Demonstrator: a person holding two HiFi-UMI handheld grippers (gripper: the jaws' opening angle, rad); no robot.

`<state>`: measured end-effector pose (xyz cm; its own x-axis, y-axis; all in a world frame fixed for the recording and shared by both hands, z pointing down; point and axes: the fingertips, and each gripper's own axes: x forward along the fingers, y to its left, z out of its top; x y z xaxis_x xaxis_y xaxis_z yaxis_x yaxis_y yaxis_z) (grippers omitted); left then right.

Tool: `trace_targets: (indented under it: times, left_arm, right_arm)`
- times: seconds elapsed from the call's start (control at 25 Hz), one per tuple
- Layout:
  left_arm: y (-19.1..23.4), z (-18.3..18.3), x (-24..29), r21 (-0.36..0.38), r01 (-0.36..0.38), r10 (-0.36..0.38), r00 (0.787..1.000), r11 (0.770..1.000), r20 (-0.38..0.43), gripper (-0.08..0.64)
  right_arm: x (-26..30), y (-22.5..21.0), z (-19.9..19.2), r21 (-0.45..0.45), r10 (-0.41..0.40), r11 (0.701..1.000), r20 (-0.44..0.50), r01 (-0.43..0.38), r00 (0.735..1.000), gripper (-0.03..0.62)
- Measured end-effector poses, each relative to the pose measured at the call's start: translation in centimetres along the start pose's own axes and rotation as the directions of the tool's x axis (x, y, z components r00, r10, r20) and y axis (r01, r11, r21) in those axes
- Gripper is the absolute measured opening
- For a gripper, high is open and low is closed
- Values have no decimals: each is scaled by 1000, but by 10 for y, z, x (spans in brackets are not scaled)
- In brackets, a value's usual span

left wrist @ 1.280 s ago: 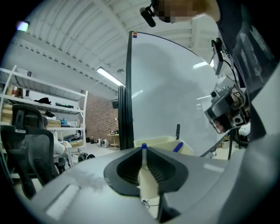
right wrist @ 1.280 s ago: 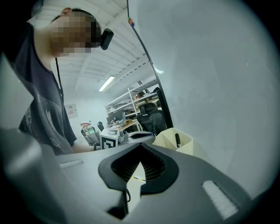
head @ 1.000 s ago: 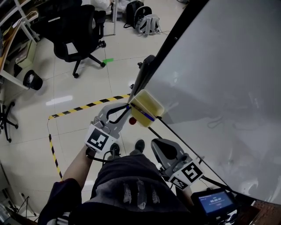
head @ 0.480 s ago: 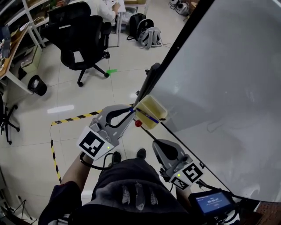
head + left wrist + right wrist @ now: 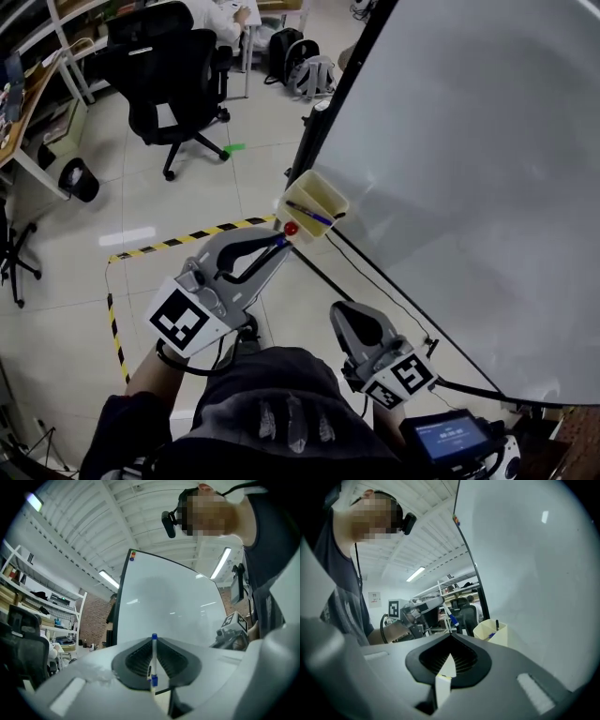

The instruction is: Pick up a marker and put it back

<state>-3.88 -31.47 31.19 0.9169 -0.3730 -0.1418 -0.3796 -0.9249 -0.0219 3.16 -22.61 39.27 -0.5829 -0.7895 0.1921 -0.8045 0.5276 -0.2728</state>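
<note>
My left gripper (image 5: 280,242) is shut on a white marker (image 5: 153,657) with a blue cap, which stands upright between the pads. Its tip hangs just below and left of the pale yellow bin (image 5: 323,190) fixed to the whiteboard's edge. A blue marker (image 5: 309,214) lies in that bin, and a small red round thing (image 5: 291,228) shows beside my fingertip. In the right gripper view the left gripper (image 5: 436,603) holds the marker (image 5: 450,616) left of the bin (image 5: 490,632). My right gripper (image 5: 343,316) is lower, near my body, with its jaws shut on nothing.
The large whiteboard (image 5: 469,169) fills the right side. A black office chair (image 5: 169,75) stands at the back left, with backpacks (image 5: 305,66) behind it. Yellow-black tape (image 5: 178,242) runs across the tiled floor. A device with a blue screen (image 5: 450,439) sits at the bottom right.
My left gripper has risen towards the camera with the marker and now stands clear of the bin, below and to its left. The right gripper has shifted slightly.
</note>
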Motion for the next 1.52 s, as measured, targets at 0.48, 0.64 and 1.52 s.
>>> trace_targets:
  times: [0.48,0.64,1.52]
  left_arm:
    - [-163,35,-11,73,-138,136,990,988,31,32]
    - [-225,37,-14,70,-171,170,985,983,30,31]
    - [-354,27,-127,12,-221,221,972,975,-72,31]
  right_arm:
    - [-155,31,-40,-55,167,985,15,-166,986,2]
    - [-210,39,-47,-28,202,979,45,-201,978,2]
    - [-268,137,-86,-83,323,943,-3,-322,946,2]
